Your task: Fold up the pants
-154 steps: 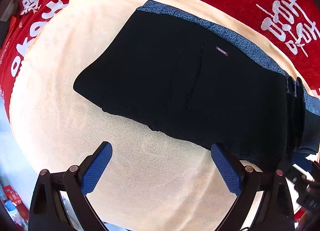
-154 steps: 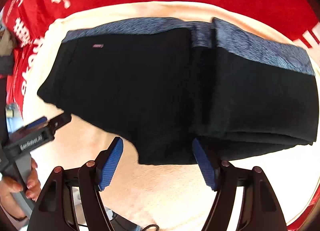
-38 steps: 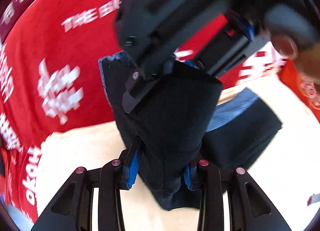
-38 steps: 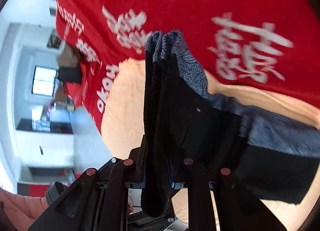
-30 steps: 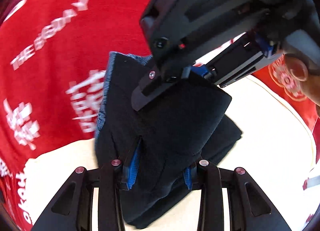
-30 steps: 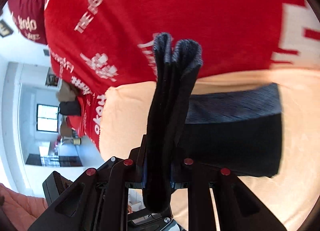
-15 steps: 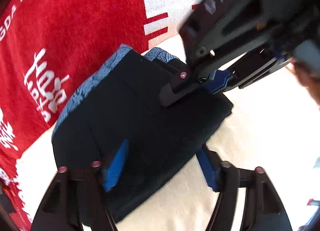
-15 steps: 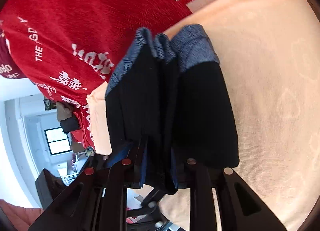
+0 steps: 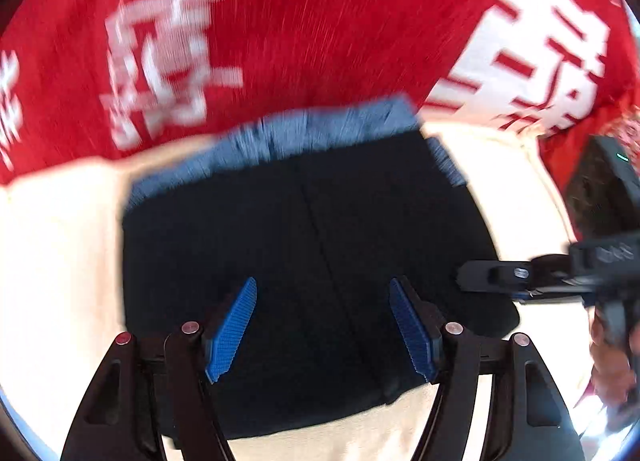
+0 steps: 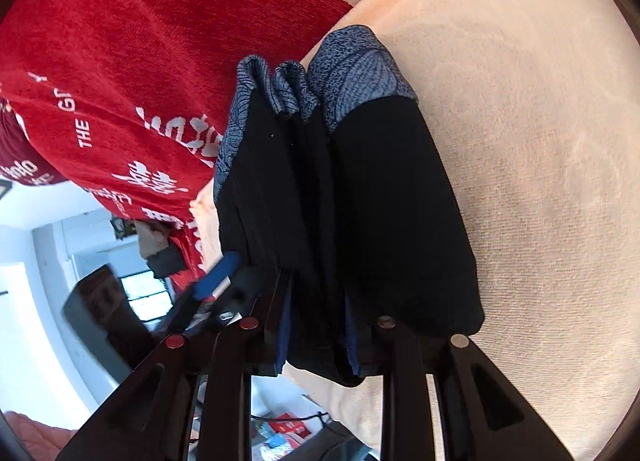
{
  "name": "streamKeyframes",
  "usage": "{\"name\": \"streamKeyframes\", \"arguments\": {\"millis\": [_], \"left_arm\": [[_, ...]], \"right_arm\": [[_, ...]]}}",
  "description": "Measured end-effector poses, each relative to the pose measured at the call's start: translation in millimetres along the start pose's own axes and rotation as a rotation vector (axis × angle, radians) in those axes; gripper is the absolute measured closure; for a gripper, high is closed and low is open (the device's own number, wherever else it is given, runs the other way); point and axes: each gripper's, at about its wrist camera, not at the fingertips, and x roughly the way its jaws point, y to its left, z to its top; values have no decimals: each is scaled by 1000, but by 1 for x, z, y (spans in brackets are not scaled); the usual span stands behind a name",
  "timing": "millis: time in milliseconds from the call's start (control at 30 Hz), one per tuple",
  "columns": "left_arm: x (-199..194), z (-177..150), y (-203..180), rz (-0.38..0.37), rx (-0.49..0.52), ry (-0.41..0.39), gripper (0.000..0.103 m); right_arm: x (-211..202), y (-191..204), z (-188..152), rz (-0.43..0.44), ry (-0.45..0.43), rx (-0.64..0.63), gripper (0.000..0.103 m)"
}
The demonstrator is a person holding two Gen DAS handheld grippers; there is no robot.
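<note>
Overall scene: two fisheye views looking down over a cloth-covered table, one from each handheld tool.
Red cloth (image 9: 280, 41): far left and top of both views; a plush red cover with white printed characters, smeared by motion in the left wrist view.
Readable writing: in the right wrist view, "THE" (image 10: 85, 134) in white capitals, with "G" beside it cut off by a fold; the other white marks look like Chinese characters, too distorted to read.
Cream towel (image 9: 56, 261): lies on the red cloth, under the pants.
Left tool (image 9: 322, 327): blue ribbed pads (image 9: 231, 331) spread wide apart, gripping nothing; it hovers over the near part of the pants. Whether the pads touch the fabric cannot be told.
Pants (image 9: 304, 261): black, folded into a compact block in the middle of the cream towel, with a blue-grey patterned waistband (image 9: 280, 133) along the far edge, next to the red cloth.
Pants, right wrist view: pants (image 10: 384, 213) seen edge-on, several stacked layers with waistband folds at the top.
Right tool (image 10: 316, 345): pads closed tight on the near edge of the folded stack.
Right tool, left wrist view: right tool (image 9: 516, 277) enters from the right edge, its tip at the right side of the pants.
</note>
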Motion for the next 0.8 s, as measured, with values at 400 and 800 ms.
{"name": "streamKeyframes", "arguments": {"millis": [400, 800], "left_arm": [[-17, -3, -38, 0, 57, -58, 33], [3, 0, -24, 26, -3, 73, 15]], "right_arm": [[-26, 20, -10, -14, -39, -83, 87], [-13, 33, -22, -405, -72, -214, 68]]}}
